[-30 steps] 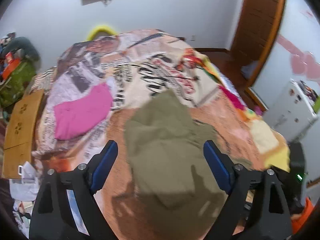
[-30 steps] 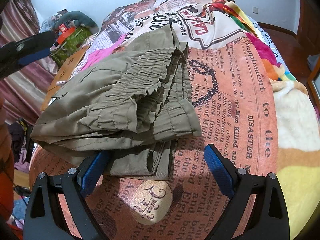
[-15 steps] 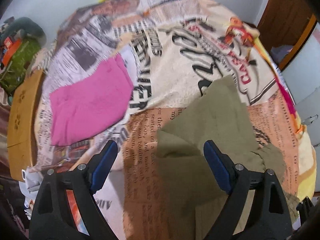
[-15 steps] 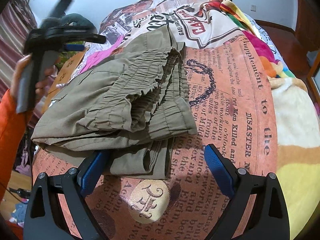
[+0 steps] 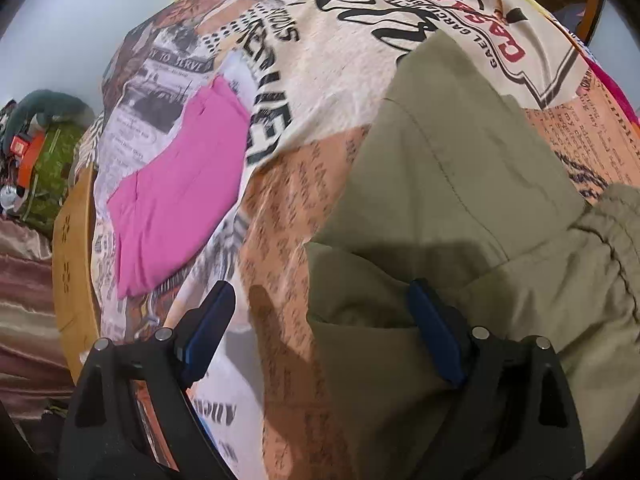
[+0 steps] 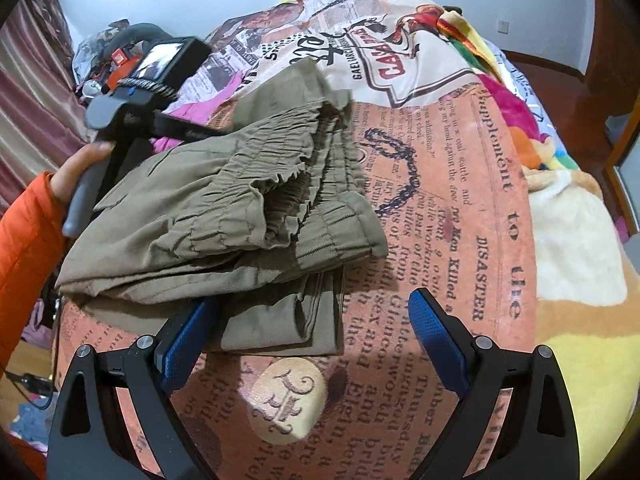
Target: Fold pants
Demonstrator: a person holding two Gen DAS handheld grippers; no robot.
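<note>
The olive pants [image 6: 224, 216] lie folded in a thick pile on the newspaper-print blanket [image 6: 460, 240], with the gathered waistband on top. My left gripper [image 5: 322, 334] is open and points steeply down over the pile's left edge [image 5: 460, 208]. Its right pad [image 5: 436, 336] is over the cloth and its left pad [image 5: 208, 332] is over the blanket. My right gripper [image 6: 312, 342] is open at the pile's near corner, with its left pad [image 6: 184, 344] against the lowest layer. A hand [image 6: 80, 168] in an orange sleeve holds the left tool.
A folded pink cloth [image 5: 180, 192] lies left of the pants. A wooden board [image 5: 74, 248] and a green bag [image 5: 52, 168] stand off the bed's left side. A yellow and white plush blanket [image 6: 572, 264] covers the bed's right side.
My left gripper has come down close over the pants' left edge and tilted further downward; in the right wrist view its tool has moved in over the pile. The right gripper kept still.
</note>
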